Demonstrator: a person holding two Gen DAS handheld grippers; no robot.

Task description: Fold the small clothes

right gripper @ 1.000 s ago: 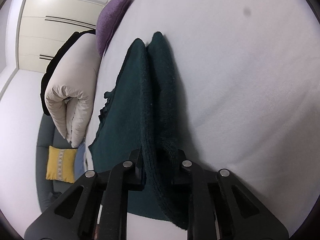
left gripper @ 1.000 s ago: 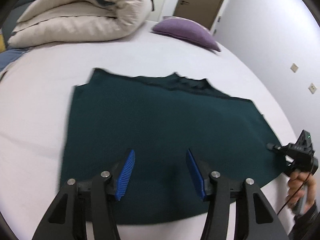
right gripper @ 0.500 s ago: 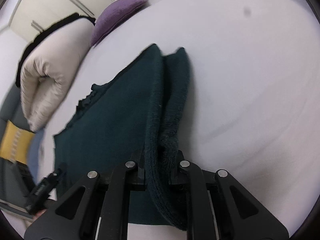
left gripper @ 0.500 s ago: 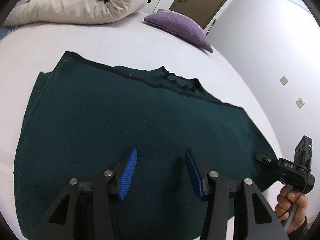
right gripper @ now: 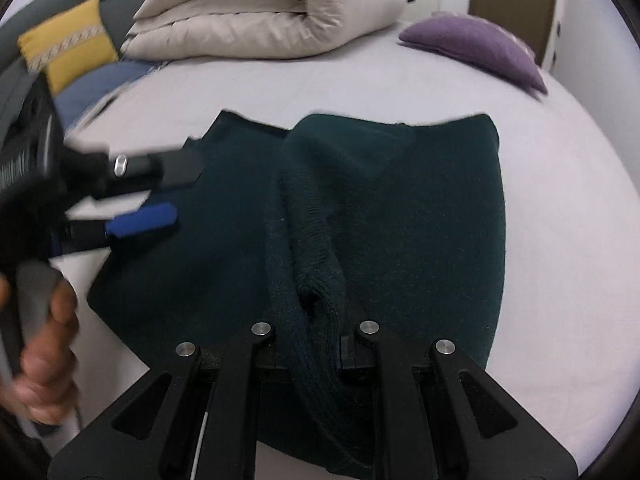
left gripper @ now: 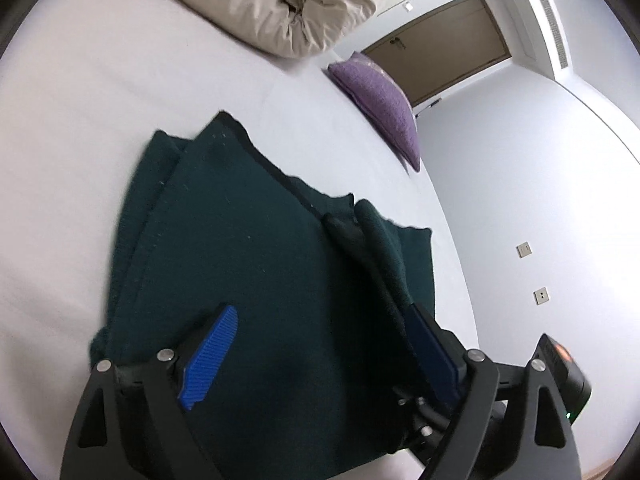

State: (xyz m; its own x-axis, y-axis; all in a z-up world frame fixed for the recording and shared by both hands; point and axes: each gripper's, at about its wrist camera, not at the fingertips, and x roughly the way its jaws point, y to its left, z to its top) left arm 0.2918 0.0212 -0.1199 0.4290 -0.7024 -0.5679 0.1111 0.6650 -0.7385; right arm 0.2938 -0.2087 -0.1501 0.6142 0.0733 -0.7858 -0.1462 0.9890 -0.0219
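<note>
Left wrist view sits low and close over the dark green garment [left gripper: 256,280], tilted, looking along its own fingers [left gripper: 208,356] across the bed [left gripper: 80,120] toward the far corner with purple pillow [left gripper: 380,100] and door [left gripper: 436,44]. Right wrist view looks steeply down from close above the garment [right gripper: 420,220], facing the bed's far edge. Both share garment, rolled duvet [right gripper: 260,12], pillow [right gripper: 476,44]; each catches the other gripper at frame edge.

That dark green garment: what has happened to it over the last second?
The right hand-held gripper, clamped on the dark green garment, has carried one side across, doubling it over. The left hand-held gripper is opening above the cloth, gripping nothing. The rolled duvet and purple pillow haven't moved.
</note>
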